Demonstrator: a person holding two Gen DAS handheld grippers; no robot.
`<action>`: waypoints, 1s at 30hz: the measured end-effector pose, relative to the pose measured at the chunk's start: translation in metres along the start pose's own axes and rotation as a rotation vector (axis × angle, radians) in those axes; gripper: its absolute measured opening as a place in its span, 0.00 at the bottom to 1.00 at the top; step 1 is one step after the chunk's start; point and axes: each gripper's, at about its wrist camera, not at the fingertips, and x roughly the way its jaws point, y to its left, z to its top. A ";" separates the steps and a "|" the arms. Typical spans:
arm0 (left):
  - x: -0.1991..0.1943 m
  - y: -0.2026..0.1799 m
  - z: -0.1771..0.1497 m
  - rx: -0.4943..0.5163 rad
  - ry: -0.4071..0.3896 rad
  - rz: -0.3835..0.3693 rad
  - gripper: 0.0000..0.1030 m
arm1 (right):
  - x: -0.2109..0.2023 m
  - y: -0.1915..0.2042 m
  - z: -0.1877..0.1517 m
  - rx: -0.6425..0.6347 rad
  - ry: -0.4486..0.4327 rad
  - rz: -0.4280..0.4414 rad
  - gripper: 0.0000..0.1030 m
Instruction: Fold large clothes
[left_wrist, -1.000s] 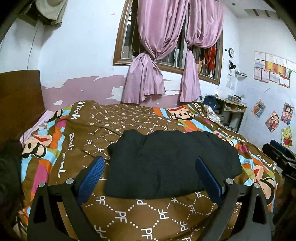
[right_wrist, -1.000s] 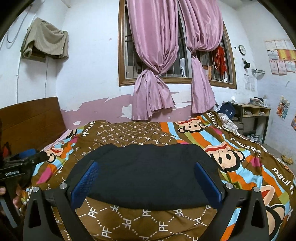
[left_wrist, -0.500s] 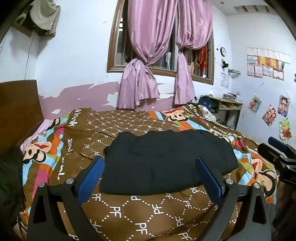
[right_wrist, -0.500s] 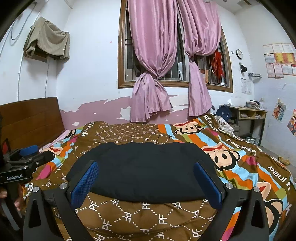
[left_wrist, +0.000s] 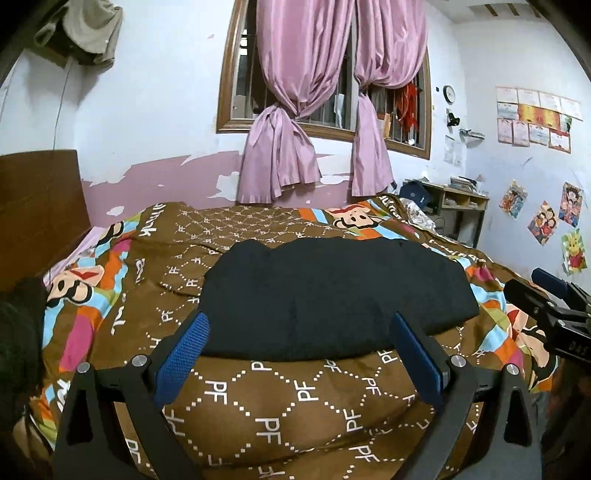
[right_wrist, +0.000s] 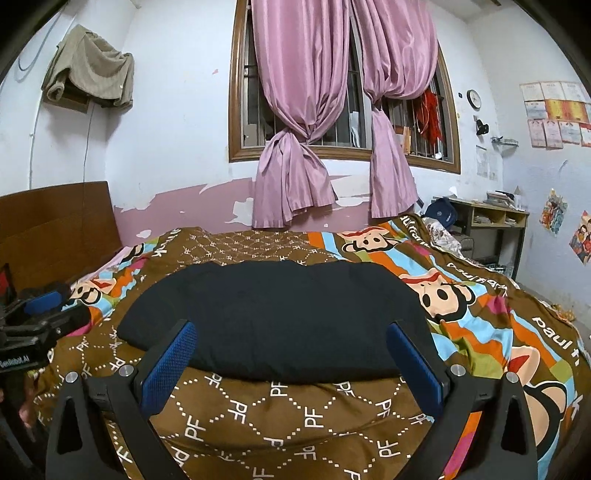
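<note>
Dark, nearly black knitted garment (left_wrist: 332, 291), already folded into a broad flat rectangle, lying on a brown quilted bedspread (left_wrist: 295, 398) printed with white "PF" lettering and cartoon monkey faces. Long axis running left to right across both views, parallel to the near edge of the bed; near hem straight, far edge slightly wavy. No further folds visible in progress; judged late in the task, with one more halving across the long axis plausible.

Left gripper (left_wrist: 299, 343), black-framed with blue textured pads, released and spread wide, empty, hovering short of the near hem with the garment straight ahead between the finger lines. Right gripper (right_wrist: 291, 350) of the same build, likewise spread and empty, facing the same hem. Garment centred in the right wrist view, shifted a little rightward in the left wrist view; neither hand clearly nearer. Each tool visible at the edge of the other's view, well apart, flanking the garment's two short ends.

Decisive relation: garment ahead of and below both jaws, short ends lying outboard, so a sideways reach to either end likely needed before any grasp.

Beyond the bed: pink knotted curtains (right_wrist: 295, 147) over a barred wooden window, brown headboard (right_wrist: 55, 229) at left, cluttered desk (right_wrist: 491, 221) at right.
</note>
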 end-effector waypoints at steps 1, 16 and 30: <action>0.000 0.002 -0.002 -0.009 -0.002 0.004 0.93 | 0.000 -0.001 -0.002 -0.002 -0.001 0.001 1.00; 0.007 -0.001 -0.036 0.039 -0.047 0.006 0.93 | 0.002 0.002 -0.041 -0.072 -0.016 -0.030 1.00; 0.023 -0.003 -0.059 0.050 0.008 -0.003 0.93 | -0.001 0.000 -0.050 -0.067 -0.038 -0.054 1.00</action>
